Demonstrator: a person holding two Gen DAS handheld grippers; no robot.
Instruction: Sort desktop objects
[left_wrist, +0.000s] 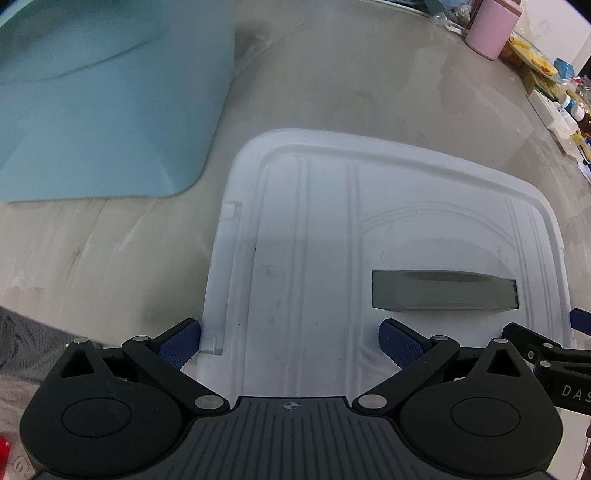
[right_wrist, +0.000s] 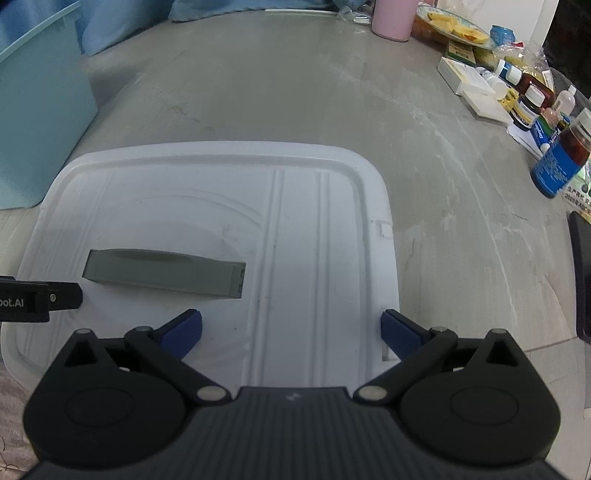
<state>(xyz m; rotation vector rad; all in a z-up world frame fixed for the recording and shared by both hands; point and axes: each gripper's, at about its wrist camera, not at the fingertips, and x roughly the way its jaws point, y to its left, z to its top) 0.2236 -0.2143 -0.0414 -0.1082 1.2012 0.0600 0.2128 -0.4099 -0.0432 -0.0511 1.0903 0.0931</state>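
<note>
The left gripper (left_wrist: 291, 343) and right gripper (right_wrist: 291, 332) hovered low over a white lid (right_wrist: 207, 192), both with jaws apart and empty. The lid lay flat on the grey counter (right_wrist: 295, 92), its near edge hidden beneath the grippers. Its grey handle (right_wrist: 162, 273) ran crosswise — long axis left to right. A blue bin (left_wrist: 96, 96), cut off by the frame, stood left; bottles (right_wrist: 557, 155) crowded the right edge.
</note>
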